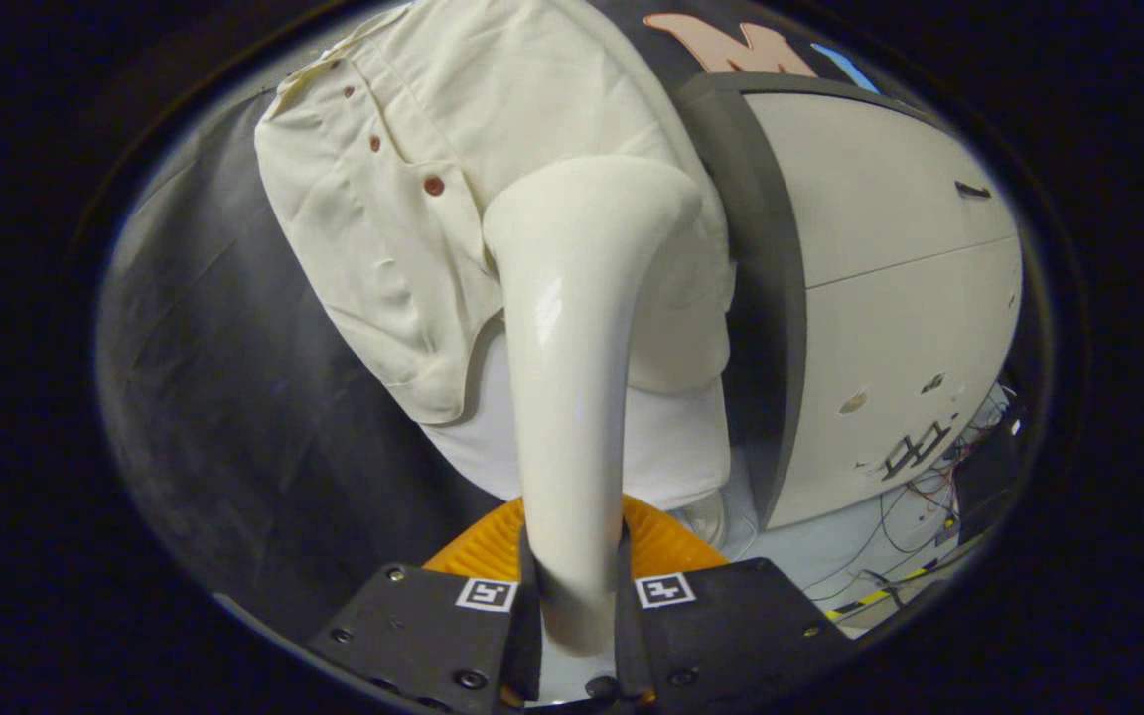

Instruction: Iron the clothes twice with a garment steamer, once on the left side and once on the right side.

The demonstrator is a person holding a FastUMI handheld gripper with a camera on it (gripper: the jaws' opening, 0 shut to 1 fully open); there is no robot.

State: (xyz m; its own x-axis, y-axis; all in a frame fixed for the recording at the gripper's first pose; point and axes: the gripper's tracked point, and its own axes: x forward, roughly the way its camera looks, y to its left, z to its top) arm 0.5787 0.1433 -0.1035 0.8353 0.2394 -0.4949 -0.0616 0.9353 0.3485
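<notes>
**Steamer held up to the shirt**

Gripper view: The gripper [577,606] sits at the bottom, and its two fingers [524,616] are pressed tight on the handle of the steamer [572,377], one on each side. The jaws are clamped on it. The steamer is smooth, shiny and cream white. Its handle goes straight up from between the fingers and gets wider at the top, where the head bends forward. The head is up against the shirt [453,159], at the shirt's lower part. Whether the head really touches the cloth cannot be told, since the steamer hides that spot.

The shirt is cream too, with small brown buttons [433,185] in a row down its front. It hangs beyond the fingers and looks tilted in this view. The row of buttons lies left of the steamer head. A white piece of cloth [681,447] hangs out from under the shirt's hem, behind the handle.

Just ahead of the fingers, low down, there is an orange ribbed thing [666,541] that peeks out on both sides of the handle. What it is cannot be told.

To the right of the shirt stands a big white cabinet [890,298] with a dark grey edge. Thin wires [920,501] lie on the floor by its bottom corner. Black cloth [234,397] hangs behind the shirt on the left.
</notes>
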